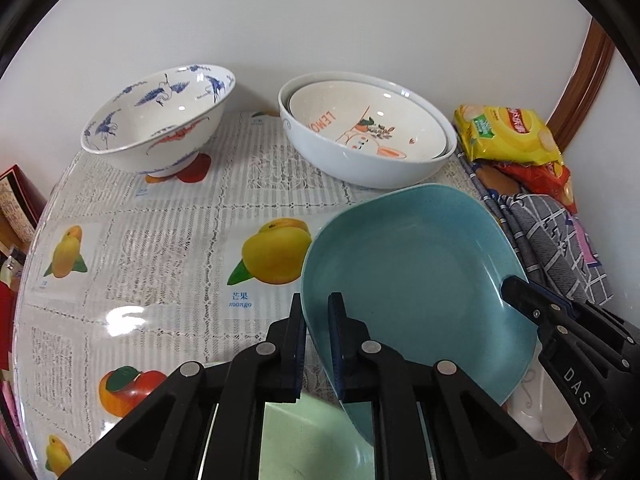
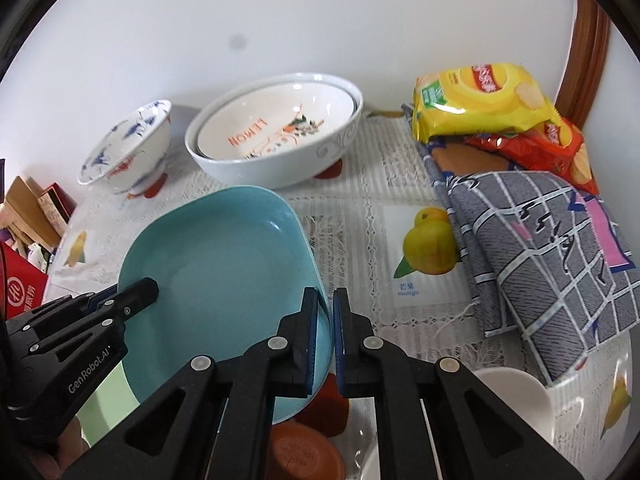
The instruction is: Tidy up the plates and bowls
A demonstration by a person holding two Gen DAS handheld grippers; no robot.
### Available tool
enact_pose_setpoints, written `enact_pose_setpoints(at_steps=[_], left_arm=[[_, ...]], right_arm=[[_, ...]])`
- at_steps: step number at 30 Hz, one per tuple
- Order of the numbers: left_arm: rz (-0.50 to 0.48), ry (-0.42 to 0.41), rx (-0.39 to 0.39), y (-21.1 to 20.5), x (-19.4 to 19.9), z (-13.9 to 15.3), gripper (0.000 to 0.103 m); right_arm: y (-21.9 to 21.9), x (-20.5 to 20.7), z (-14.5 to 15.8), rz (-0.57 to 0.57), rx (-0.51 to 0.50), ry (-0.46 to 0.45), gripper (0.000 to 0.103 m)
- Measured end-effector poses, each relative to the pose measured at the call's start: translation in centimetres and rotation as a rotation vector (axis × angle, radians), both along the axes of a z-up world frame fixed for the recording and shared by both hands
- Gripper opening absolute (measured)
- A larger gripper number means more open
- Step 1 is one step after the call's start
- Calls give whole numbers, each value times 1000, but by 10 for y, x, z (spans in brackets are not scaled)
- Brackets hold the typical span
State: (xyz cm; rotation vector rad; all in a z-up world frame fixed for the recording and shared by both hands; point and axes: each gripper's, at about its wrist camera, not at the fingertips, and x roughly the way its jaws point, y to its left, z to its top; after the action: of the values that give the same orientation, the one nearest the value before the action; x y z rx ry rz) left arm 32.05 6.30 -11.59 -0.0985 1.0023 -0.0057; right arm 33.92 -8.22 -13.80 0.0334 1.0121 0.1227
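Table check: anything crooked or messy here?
The teal plate is tilted, off the table, each claw clamped on an opposite rim. The crane bowl leans on its foot. No spills or chips visible.

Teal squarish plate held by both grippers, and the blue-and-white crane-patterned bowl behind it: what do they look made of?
Teal squarish plate: probably matte speckled ceramic or melamine; soft sheen, fine dark flecks. Blue-and-white crane-patterned bowl: likely glazed porcelain; sharp glossy highlights, painted pattern.
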Motion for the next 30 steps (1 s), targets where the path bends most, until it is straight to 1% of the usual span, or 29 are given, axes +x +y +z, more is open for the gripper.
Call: enact_pose_setpoints(at_steps=[5, 12, 15, 23, 30], left_arm=[[1, -29, 4, 1, -19, 19, 11], [9, -68, 3, 2, -54, 47, 11], [7, -86, 3, 0, -72, 57, 11], [9, -116, -15, -2, -111, 73, 11], [10, -133, -23, 0, -131, 83, 11]], right_arm=[[4, -21, 20, -4, 12, -31, 7], [0, -58, 46, -7, 64, -61, 7], [0, -74, 54, -9, 63, -75, 7], [-1, -114, 80, -13, 61, -117, 7], [-1, -135, 91, -16, 75, -136, 7]])
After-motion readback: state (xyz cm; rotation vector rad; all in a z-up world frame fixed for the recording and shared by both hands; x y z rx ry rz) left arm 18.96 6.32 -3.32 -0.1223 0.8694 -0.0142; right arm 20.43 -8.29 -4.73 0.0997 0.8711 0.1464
